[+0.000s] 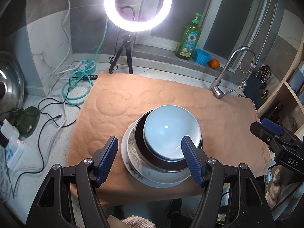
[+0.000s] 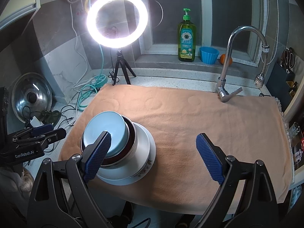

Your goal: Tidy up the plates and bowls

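Left wrist view: nearest the camera, the left gripper point(image 1: 149, 156) is seen with its two blue ribbed fingers spread wide, nothing pressed between them. Just past the fingertips, a stack of dishes is set on an orange towel point(image 1: 117, 102) spread over the counter. A light blue bowl point(image 1: 171, 131) is nested on top, tilted slightly, inside a dark-rimmed bowl point(image 1: 141, 133), which sits in a white floral bowl point(image 1: 133, 155), all resting on a white plate point(image 1: 125, 152). At the right edge, the right gripper point(image 1: 269, 131) is partly seen beside the towel; in the right wrist view its fingers point(image 2: 209, 161) are held wide apart over bare towel, gripping nothing, with the stack to their left. Farther back, a chrome faucet point(image 1: 233, 70) rises at the towel's far right corner. Farthest, a lit ring light point(image 1: 137, 5) on a small tripod, a green soap bottle point(image 1: 188, 38), a blue cup point(image 1: 202, 56) and an orange point(image 1: 214, 63) are found along the wall and sill.
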Demonstrator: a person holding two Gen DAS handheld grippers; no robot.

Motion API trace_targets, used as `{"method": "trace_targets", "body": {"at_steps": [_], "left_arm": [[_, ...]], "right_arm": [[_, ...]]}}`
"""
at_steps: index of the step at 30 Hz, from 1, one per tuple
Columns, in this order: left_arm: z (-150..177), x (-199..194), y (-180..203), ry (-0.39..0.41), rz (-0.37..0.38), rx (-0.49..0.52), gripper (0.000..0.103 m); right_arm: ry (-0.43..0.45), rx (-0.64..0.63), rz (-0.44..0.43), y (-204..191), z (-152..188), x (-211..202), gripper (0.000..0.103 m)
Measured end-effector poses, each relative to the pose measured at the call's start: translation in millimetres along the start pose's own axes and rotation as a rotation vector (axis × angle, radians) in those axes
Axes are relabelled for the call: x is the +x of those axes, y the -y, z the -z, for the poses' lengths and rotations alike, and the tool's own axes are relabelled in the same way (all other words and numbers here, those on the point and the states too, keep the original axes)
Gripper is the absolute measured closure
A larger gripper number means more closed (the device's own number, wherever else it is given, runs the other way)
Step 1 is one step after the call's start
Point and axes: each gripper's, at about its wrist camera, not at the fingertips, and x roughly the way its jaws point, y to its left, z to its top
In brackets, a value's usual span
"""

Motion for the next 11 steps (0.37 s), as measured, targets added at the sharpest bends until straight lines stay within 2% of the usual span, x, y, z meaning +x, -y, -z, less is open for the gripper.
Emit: {"method": "trace_targets", "body": {"at_steps": [11], "left_arm": [[-3.2, 2.7, -1.5, 0.011, 0.005, -0.004, 0.034]], "right_arm": [[-0.001, 0.004, 0.002, -0.6, 0.1, 1.5, 0.01]]}}
